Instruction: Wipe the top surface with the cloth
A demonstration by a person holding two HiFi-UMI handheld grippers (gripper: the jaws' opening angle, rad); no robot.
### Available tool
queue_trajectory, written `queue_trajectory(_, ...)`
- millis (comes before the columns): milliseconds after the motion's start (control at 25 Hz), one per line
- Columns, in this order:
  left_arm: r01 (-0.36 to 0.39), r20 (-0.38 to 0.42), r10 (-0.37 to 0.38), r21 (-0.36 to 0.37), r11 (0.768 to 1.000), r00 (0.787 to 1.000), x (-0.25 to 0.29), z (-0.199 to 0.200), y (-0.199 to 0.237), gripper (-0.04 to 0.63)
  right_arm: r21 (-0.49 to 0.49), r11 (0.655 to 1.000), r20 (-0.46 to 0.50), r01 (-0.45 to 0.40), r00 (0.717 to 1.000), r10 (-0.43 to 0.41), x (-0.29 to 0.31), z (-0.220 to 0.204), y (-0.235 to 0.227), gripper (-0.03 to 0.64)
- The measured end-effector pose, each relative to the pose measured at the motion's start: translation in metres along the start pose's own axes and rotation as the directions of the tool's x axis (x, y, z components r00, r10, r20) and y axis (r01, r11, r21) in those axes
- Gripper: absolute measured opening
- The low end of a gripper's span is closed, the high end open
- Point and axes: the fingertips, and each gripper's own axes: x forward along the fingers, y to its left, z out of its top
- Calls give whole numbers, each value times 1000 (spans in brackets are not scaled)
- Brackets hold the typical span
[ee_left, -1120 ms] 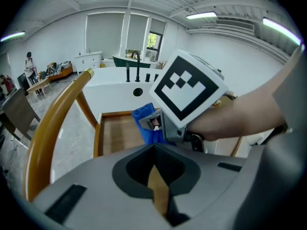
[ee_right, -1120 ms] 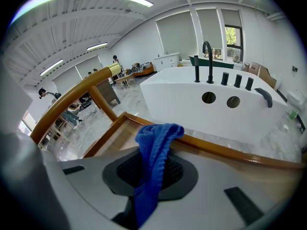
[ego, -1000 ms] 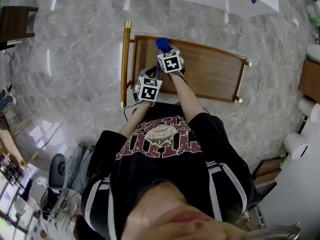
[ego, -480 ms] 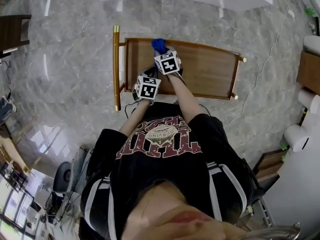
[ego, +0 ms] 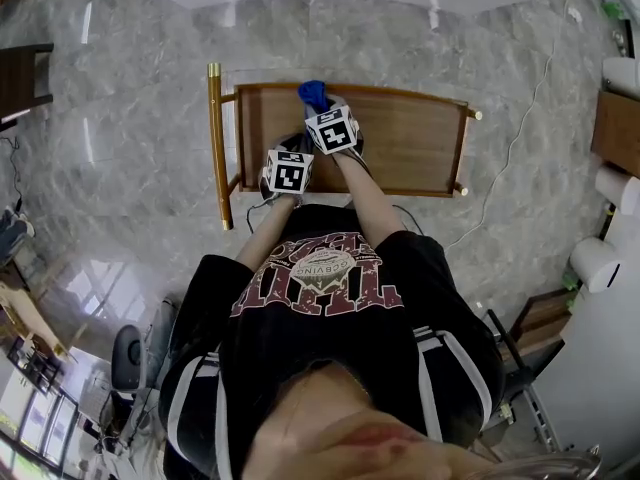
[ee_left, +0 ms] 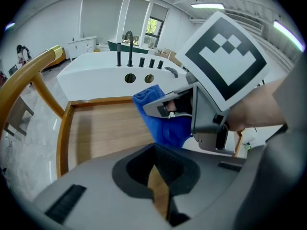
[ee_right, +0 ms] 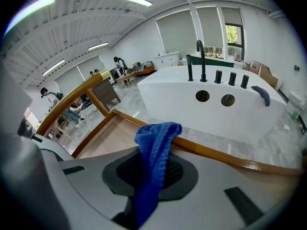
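Both hand-held grippers had been shifted slightly along the rimmed brown wooden top surface (ego: 410, 143), away from its gold-coloured end rail (ego: 215, 143). The crumpled blue knitted cloth (ego: 312, 93) was clamped in the right gripper (ego: 320, 108) at the surface's far rim, its end draped over the jaws. The left gripper (ee_left: 156, 176) was held just beside it, jaws all but together and nothing between them.
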Motion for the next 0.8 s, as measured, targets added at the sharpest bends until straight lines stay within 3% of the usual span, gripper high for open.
queue_trajectory(800,72,-70,-66,88,994,995,30,12,-52,49,34,999,8,23,1000,-23,-27,-17,-50,64)
